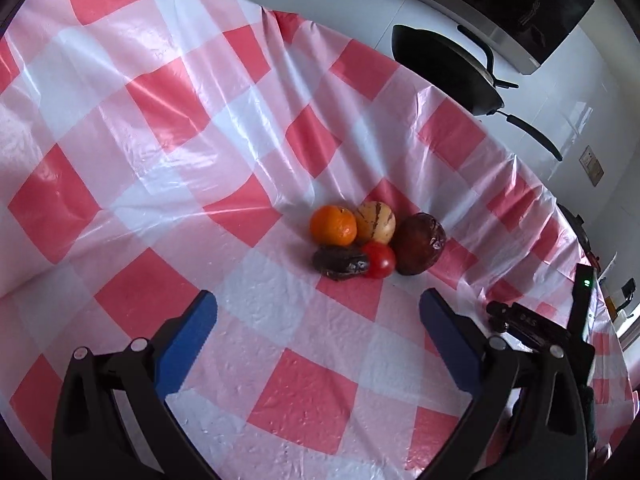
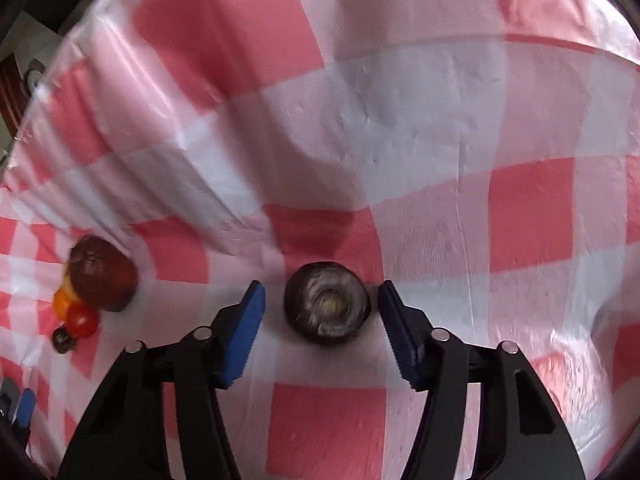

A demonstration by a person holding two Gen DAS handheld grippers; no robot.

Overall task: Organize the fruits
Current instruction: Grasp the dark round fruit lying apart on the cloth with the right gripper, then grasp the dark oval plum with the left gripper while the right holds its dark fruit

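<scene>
Fruits: dark round fruit (image 2: 327, 303) lies on checkered tablecloth (image 2: 420, 128) between spread fingers of my right gripper (image 2: 321, 312), untouched; left gripper (image 1: 318, 312) spread, empty, near fruit cluster (image 1: 376, 240). Risk: off-centre squeeze rolls fruit away.

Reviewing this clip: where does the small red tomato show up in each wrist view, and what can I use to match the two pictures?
Left wrist view: the red tomato sits right of center, at the front of the fruit cluster.
Right wrist view: the red tomato is at the far left edge, below mid-height.
Shared landmark: the large dark red fruit, touching the tomato in both views.
</scene>
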